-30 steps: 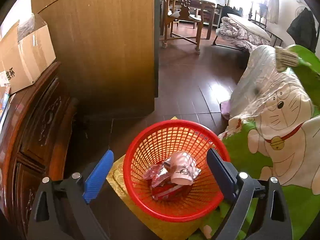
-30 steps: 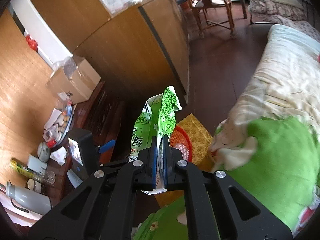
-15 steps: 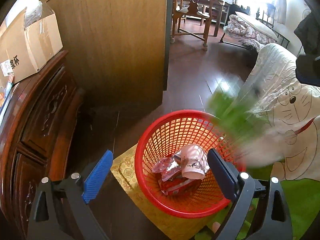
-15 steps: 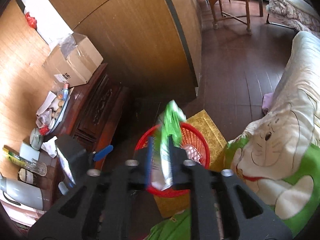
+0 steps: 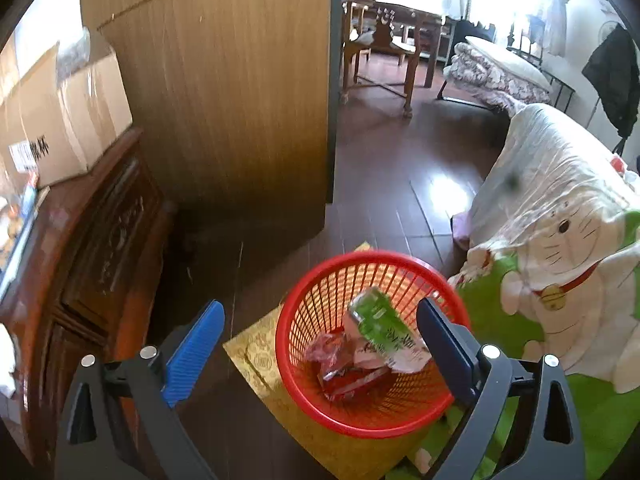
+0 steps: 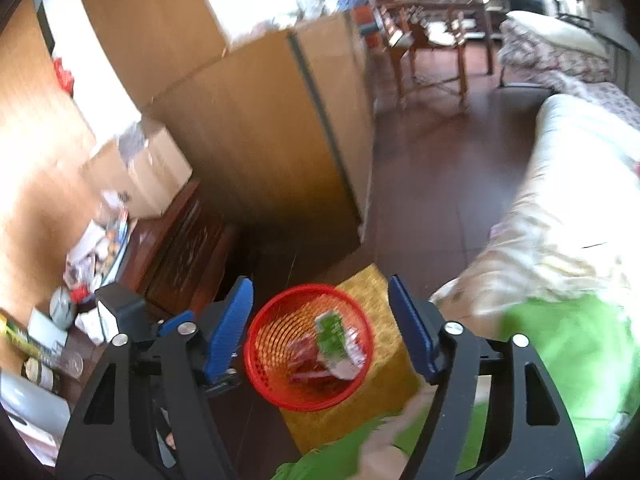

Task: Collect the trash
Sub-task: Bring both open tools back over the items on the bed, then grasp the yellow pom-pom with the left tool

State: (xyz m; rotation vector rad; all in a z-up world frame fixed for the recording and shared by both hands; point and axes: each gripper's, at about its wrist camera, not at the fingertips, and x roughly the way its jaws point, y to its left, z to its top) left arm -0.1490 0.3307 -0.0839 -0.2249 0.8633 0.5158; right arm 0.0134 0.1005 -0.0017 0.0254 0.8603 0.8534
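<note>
Since a second ago your right hand-held gripper (image 6: 320, 328) has let go of the green carton (image 5: 386, 330): its jaws have just been opening and nothing is between them now. That carton lies in the red basket (image 5: 304, 392), on top of the other wrappers. Your left hand-held gripper (image 5: 320, 348) also stands released and empty. Be careful: the carton leans high, so a bump against the basket rim could tip it out.
</note>
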